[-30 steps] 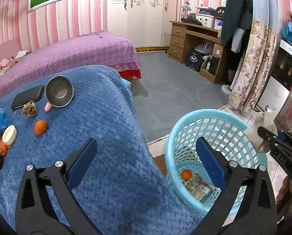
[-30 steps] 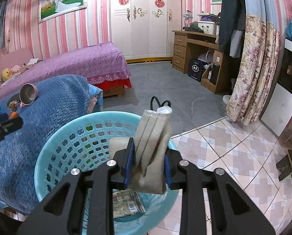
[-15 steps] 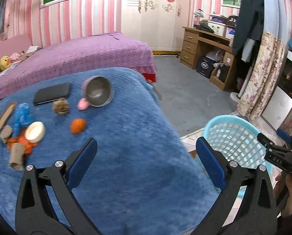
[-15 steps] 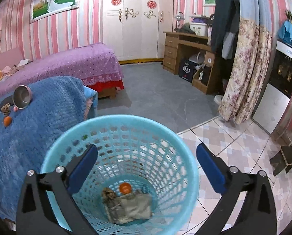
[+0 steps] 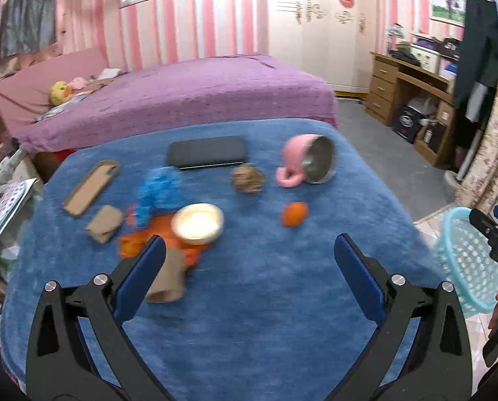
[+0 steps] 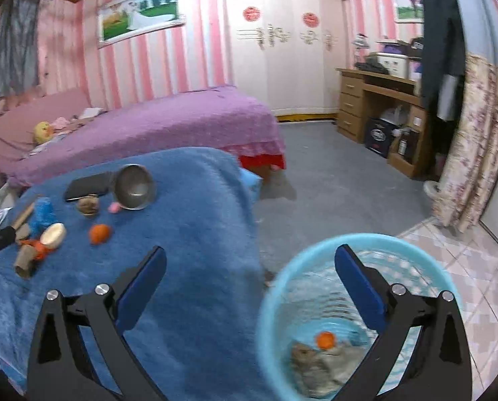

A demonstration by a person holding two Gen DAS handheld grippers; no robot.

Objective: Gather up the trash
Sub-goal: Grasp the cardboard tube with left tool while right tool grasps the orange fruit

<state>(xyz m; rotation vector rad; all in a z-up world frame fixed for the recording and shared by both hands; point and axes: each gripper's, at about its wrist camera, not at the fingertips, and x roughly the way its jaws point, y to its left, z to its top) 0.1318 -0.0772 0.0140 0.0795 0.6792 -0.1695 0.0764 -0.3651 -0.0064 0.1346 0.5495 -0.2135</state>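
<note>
My left gripper hangs open and empty over the blue-blanketed table. On the table lie a cardboard tube by the left finger, orange peel, a white bowl, an orange ball, a brown wad and blue crumpled plastic. My right gripper is open and empty, straddling the table edge and the light-blue basket. Inside the basket lie an orange ball and beige crumpled trash.
A pink steel-lined mug on its side, a black phone and cardboard pieces sit farther back on the table. A purple bed stands behind it. Grey floor and a wooden desk are to the right.
The right gripper opened and the beige wrapper it held now lies in the basket. Both grippers swung left, away from the basket and toward the table's items.
</note>
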